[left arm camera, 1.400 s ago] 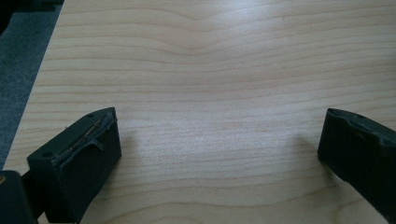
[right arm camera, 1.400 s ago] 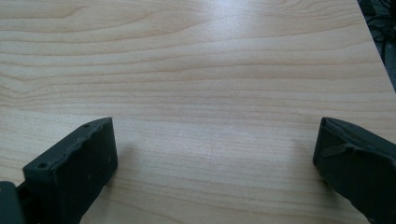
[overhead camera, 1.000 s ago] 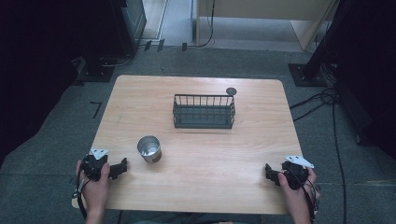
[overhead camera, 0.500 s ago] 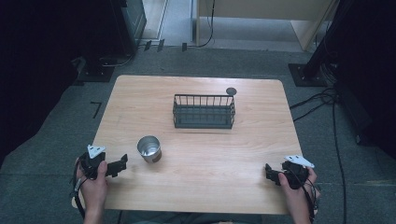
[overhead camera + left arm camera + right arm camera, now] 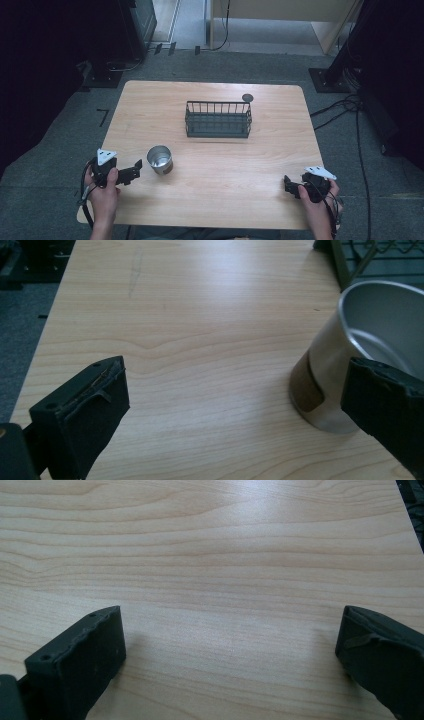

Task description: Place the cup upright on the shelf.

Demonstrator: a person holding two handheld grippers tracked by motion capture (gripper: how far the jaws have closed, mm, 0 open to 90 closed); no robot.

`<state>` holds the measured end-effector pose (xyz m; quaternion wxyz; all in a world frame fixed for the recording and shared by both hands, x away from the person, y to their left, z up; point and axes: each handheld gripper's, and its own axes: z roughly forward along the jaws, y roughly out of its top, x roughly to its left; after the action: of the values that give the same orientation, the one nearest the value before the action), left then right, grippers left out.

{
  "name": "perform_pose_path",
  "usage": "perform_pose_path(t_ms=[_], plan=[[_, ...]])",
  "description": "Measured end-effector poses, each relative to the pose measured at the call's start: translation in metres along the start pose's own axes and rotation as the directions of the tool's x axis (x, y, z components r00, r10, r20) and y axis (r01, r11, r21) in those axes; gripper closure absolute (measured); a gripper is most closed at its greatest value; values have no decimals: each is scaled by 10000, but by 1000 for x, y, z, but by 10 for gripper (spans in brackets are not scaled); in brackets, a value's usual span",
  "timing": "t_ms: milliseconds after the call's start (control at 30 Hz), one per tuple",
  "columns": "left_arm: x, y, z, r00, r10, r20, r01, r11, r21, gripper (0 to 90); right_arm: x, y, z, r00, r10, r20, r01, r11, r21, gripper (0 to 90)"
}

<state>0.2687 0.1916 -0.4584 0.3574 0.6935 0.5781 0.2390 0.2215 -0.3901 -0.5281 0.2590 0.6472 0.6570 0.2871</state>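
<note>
A shiny metal cup stands upright on the wooden table, left of centre. My left gripper is open just left of the cup, its jaws pointing at it. In the left gripper view the cup sits at the right, its lower side partly behind my right-hand jaw, and nothing is between the jaws. My right gripper rests open near the table's front right edge, with bare wood between its jaws in the right gripper view. A black wire basket stands at the table's middle back.
A small dark round disc lies behind the basket's right end. Cables trail over the grey floor to the right of the table. Dark equipment stands at the far left and right.
My left gripper has moved forward and a little right, ending close beside the cup. The right gripper and the cup have stayed in place.
</note>
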Motion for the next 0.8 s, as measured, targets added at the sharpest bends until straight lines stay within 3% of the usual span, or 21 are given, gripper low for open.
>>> perform_pose_path(t_ms=[800], plan=[[-48,25,3,9934,762,862,-747,9970,-205,0,0,0,0,10000,6,-4,-6,10000,2,0]])
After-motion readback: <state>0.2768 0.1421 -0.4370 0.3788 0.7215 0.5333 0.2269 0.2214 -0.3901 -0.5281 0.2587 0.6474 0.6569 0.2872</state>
